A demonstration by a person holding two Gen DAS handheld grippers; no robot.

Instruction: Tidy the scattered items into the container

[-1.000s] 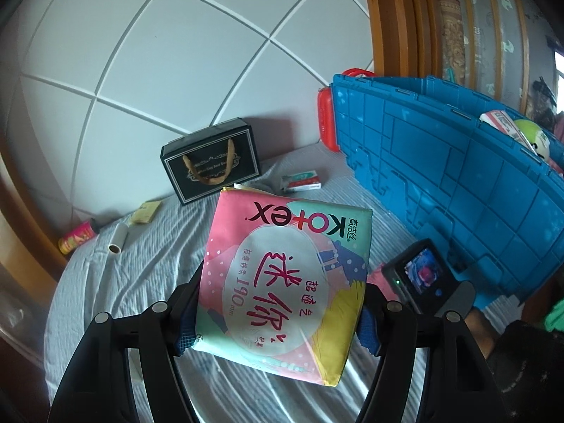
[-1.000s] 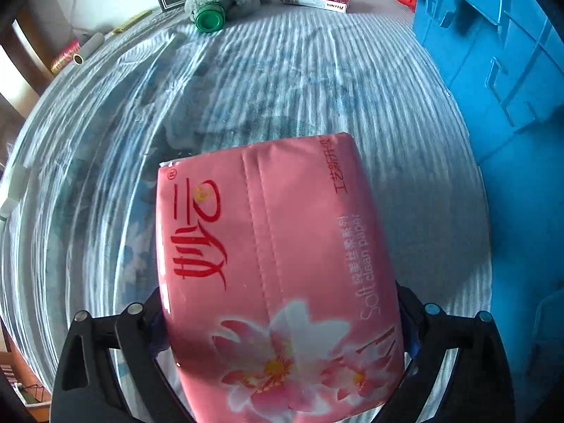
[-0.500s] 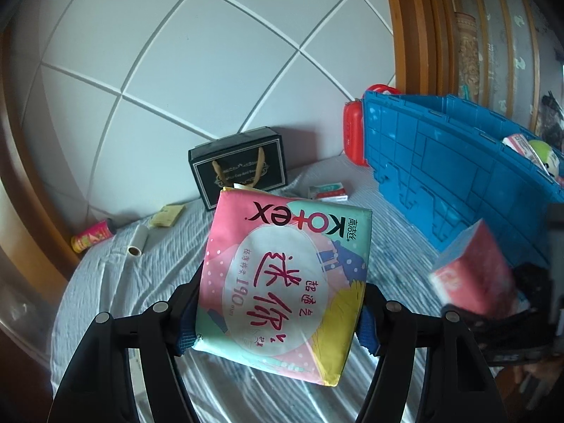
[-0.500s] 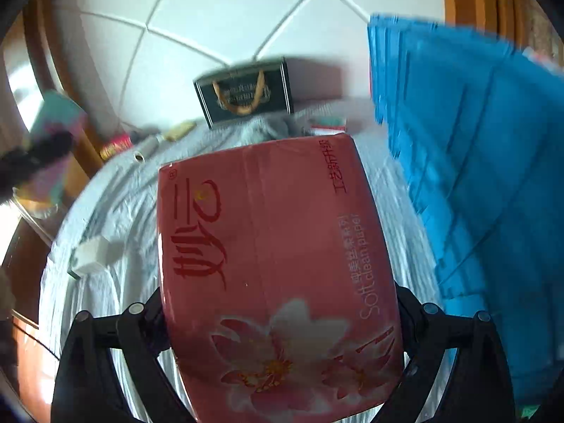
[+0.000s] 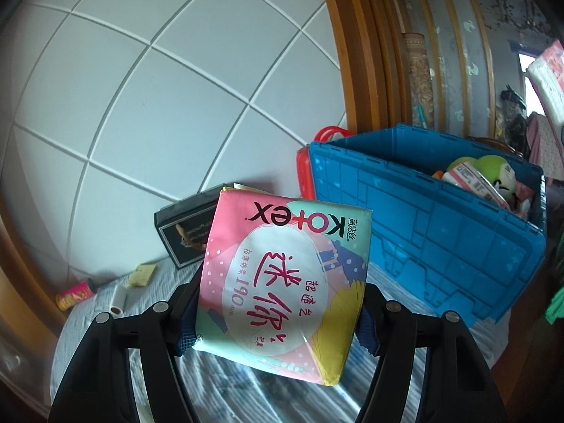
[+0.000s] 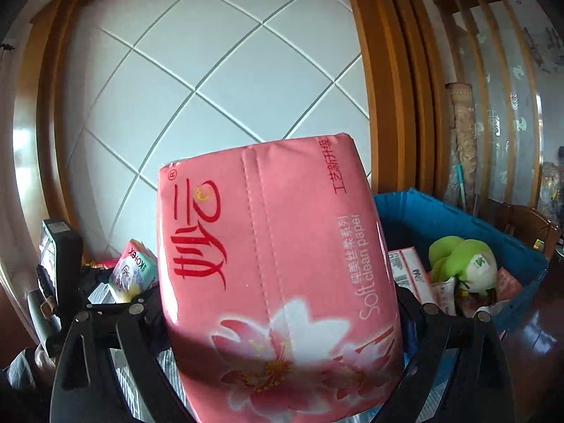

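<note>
My left gripper [image 5: 278, 320] is shut on a pink and teal Kotex pad pack [image 5: 285, 264], held above the striped bed. To its right stands the blue crate [image 5: 423, 239], holding a green plush toy [image 5: 493, 172] and boxes. My right gripper [image 6: 282, 320] is shut on a pink soft tissue pack [image 6: 275, 268], raised level with the blue crate's [image 6: 423, 211] rim, left of the green plush toy [image 6: 465, 264]. The Kotex pad pack [image 6: 134, 271] and the left gripper show at the left of the right wrist view. A corner of the tissue pack [image 5: 548, 81] shows at the far right of the left wrist view.
On the bed by the white panelled wall lie a black gift box [image 5: 183, 232], a yellow packet [image 5: 142, 273], a white roll [image 5: 118, 299] and a small red can [image 5: 75, 294]. A red handle [image 5: 329, 134] sticks up behind the crate. Wooden frames border the wall.
Both grippers rose with their packs still held. The right one climbed from just above the bed up to the crate's rim, so the crate's inside came into view.
</note>
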